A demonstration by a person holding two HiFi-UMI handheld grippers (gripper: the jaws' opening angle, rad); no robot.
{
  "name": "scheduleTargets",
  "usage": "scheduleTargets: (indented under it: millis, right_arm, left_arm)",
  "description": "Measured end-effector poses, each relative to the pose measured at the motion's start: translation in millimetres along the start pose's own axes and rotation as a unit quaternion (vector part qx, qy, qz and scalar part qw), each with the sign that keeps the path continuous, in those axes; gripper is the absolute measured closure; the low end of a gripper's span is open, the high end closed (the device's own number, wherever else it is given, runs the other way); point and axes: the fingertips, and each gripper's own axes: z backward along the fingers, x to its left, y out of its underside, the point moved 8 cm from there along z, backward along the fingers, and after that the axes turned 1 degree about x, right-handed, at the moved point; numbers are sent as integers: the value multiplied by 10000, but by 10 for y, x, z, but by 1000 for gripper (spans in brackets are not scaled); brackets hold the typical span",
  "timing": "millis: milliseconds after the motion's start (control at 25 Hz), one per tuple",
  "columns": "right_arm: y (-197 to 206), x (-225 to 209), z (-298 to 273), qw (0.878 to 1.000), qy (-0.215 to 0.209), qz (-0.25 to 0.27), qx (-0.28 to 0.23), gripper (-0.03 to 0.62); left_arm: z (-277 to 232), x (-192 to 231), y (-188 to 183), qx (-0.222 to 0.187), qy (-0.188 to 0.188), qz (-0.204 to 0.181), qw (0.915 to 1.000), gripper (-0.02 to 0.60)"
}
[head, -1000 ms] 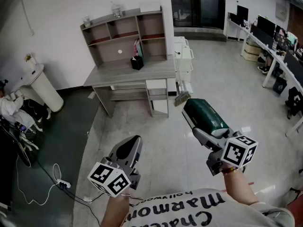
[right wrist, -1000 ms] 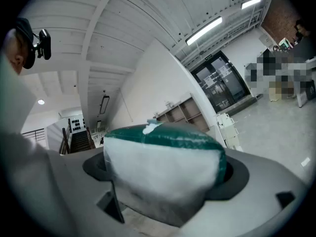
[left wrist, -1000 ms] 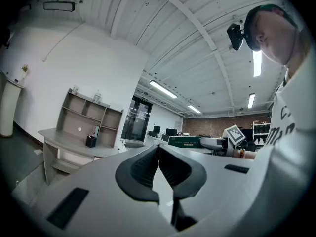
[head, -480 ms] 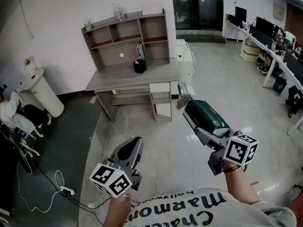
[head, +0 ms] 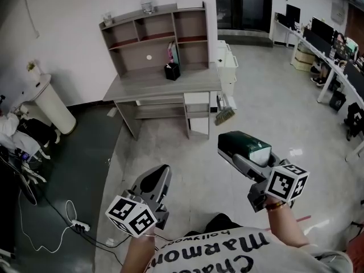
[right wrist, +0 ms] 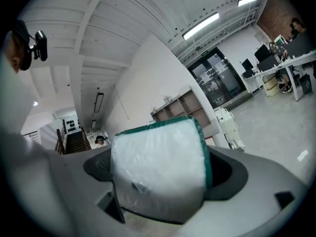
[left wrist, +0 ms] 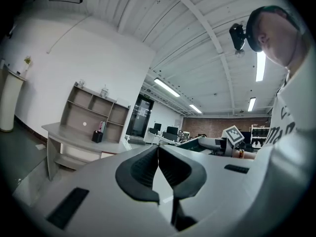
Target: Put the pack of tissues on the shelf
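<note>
My right gripper [head: 239, 155] is shut on the pack of tissues [head: 245, 147], a green and white wrapped pack held above the floor at the right. In the right gripper view the pack of tissues [right wrist: 160, 168] fills the space between the jaws. My left gripper [head: 153, 181] hangs lower left, shut, with nothing in it; its jaws meet in the left gripper view [left wrist: 158, 169]. The shelf [head: 154, 34], a grey and brown unit with open compartments, stands on a grey desk [head: 162, 84] against the white wall, well ahead of both grippers.
A black pen holder [head: 172, 71] and a pink book stand on the desk. A broom [head: 224, 114] leans beside the desk. A white cabinet [head: 227, 61] is to its right. Cables and a power strip [head: 78, 225] lie on the dark floor at left. Office desks [head: 335, 67] line the far right.
The view has shifted, so the desk and shelf sit a little lower and further right in frame. The pack of tissues in my right gripper has tipped, and its white end now shows.
</note>
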Motion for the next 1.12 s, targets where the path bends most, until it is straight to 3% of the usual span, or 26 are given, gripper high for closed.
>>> scheduleTargets:
  millis: [280,640,800,880,1120]
  right_arm:
    - [-66,-30,-496,9995,-246,67,160,91]
    - [-504,-495,-1376,9988,-354,85,317,91]
    - [-866,-719,-1771,9983,-464,245,264,91]
    - [-1023,-847,-1950,9979,-503,324,244,91]
    - [-1177,-1184,-2368,9962,-665,439,346,91]
  left_arm:
    - [-177,343,-4,41,-129,81,9999,565]
    - [-782,981,-216,-122,-484,200,9986,565]
    - [-1124,1233,-433,-507,-721,48,9961,565]
    - [-1285,1362,-487,-721,-805,134,9941,565]
    - [-1753,1617,-395,-689,-682,522,9939,565]
